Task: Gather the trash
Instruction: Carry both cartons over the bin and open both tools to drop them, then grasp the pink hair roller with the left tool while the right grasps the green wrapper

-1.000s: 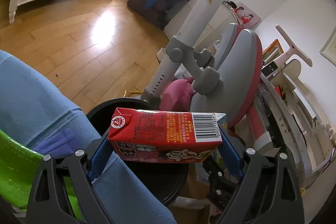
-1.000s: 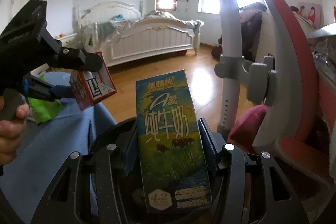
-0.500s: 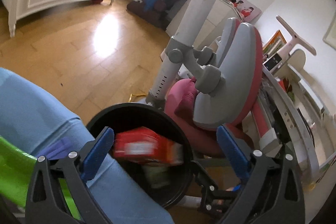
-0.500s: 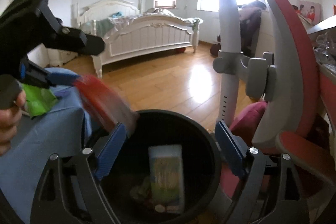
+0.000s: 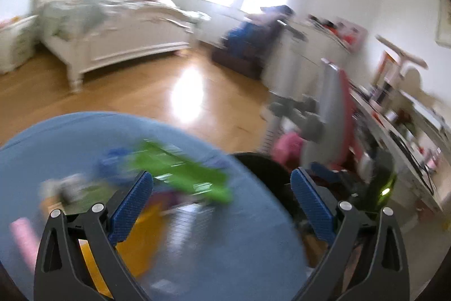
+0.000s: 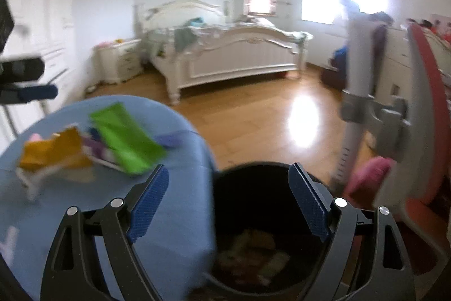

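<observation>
My left tool (image 5: 221, 203) stands wide with nothing between its blue pads (image 5: 131, 206), which have just finished spreading apart; it hangs over the blue worktop (image 5: 211, 244). My right tool (image 6: 228, 200) is wide as well and empty, its pads having just been parting too, and it sits above the edge where the worktop (image 6: 174, 216) meets the black bin (image 6: 253, 188). Inside the bin lies a blurred heap of discarded cartons and wrappers (image 6: 251, 253). On the worktop, the remaining trash sits in a loose cluster: a green packet (image 6: 126, 140) lying flat, a yellow wrapper (image 6: 56, 151) just beside it, and some purple and white scraps (image 6: 98, 151) between them. A pink piece (image 5: 24, 241) lies near the worktop's left edge in the left view. Beyond the bin stands a grey and red chair (image 6: 420, 126), then wooden floor (image 6: 253, 117) and a white bed (image 6: 225, 52) under bright windows.
</observation>
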`<state>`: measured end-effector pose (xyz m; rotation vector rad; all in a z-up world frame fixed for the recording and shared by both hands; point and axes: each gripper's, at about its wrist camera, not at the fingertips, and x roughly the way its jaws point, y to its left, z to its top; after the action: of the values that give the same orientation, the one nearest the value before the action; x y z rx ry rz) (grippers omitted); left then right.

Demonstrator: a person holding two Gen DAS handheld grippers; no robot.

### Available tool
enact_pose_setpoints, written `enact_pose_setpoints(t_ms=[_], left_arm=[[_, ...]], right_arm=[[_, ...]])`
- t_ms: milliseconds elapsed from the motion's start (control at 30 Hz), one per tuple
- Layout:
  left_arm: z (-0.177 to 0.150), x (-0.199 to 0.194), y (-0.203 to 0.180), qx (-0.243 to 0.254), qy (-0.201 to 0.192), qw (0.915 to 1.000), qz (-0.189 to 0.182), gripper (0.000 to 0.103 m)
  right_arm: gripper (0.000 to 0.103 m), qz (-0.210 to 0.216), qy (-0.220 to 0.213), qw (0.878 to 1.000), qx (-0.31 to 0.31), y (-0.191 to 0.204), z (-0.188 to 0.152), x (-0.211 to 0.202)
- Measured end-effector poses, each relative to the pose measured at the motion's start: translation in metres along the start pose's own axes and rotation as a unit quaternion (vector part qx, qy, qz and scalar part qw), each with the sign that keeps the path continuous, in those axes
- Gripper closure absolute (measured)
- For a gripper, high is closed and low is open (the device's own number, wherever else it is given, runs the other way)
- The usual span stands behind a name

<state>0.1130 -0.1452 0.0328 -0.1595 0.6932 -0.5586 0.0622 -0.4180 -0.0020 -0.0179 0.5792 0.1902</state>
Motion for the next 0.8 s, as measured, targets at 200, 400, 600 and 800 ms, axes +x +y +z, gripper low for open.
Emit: enact_pose_setpoints(t_ms=[200,400,600,800], left_arm=[[-0.028,-0.061,0.107,-0.098,-0.019,0.9886,0.112,0.021],[-0.051,-0.05,0.164,-0.149,0.029,0.975,0.162,0.025],[-0.063,-0.028,0.181,-0.153,0.061,0.9706,0.175,0.039],[-0.065,-0.029,0.184,-0.135,0.062,0.9693,0.196,0.05]], right_arm=[[0.017,0.133,0.03,0.99,-0.031,0.069,0.03,0.007],[0.018,0.164,0.062,0.982,-0.076,0.123,0.058,0.041],[0.018,0.115,0.126,0.982,-0.085,0.118,0.088,0.115],[0.018,0.145,0.209,0.964,-0.083,0.113,0.086,0.174]])
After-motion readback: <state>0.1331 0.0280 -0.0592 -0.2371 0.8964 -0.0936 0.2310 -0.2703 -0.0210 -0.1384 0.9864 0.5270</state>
